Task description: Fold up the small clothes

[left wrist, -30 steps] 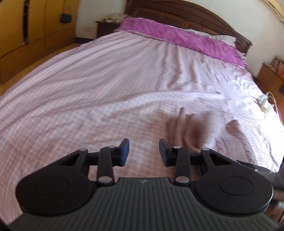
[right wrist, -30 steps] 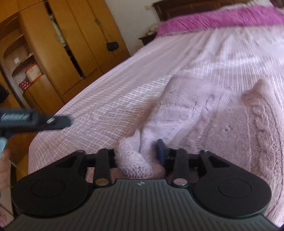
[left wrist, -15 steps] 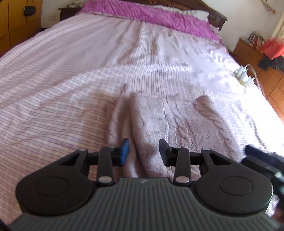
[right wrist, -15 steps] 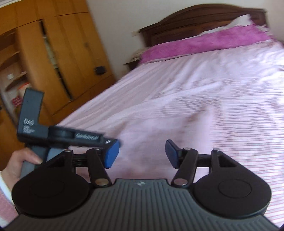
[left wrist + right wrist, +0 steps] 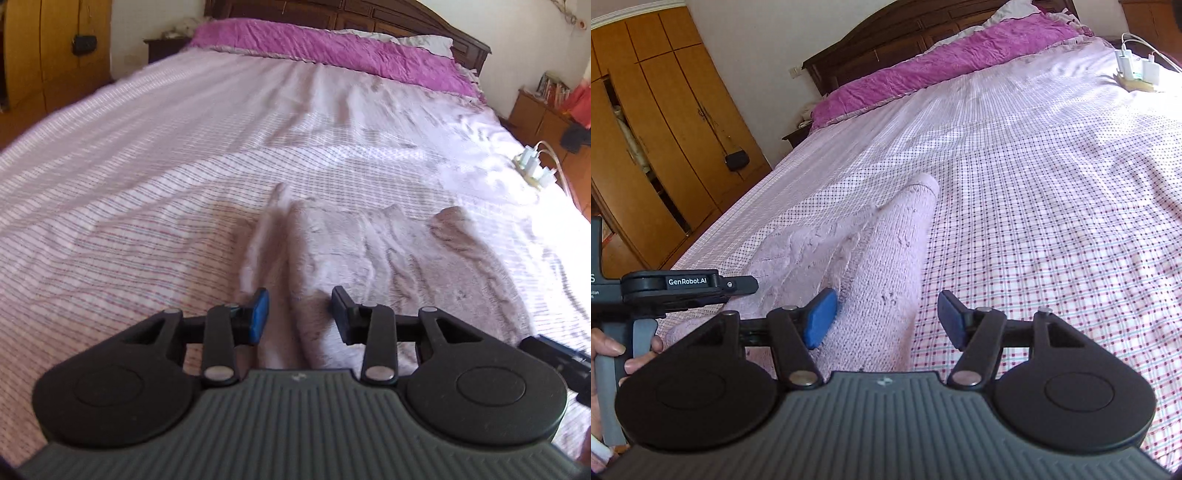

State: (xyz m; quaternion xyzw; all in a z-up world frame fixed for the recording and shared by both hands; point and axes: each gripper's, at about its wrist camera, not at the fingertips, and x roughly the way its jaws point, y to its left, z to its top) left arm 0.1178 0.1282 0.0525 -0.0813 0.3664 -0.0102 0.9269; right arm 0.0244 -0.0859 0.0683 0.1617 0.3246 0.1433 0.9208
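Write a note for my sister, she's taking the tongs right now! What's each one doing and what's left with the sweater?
Left tongs: open, holding nothing, low over the sweater's near edge.
Right tongs: open, holding nothing, over a sleeve.
Pink knit sweater: spread on the checked bedsheet, sleeves out to the sides.
Done: laid out, roughly flat.
Left: no fold shows yet, so probably fold the sleeves in, then the body.
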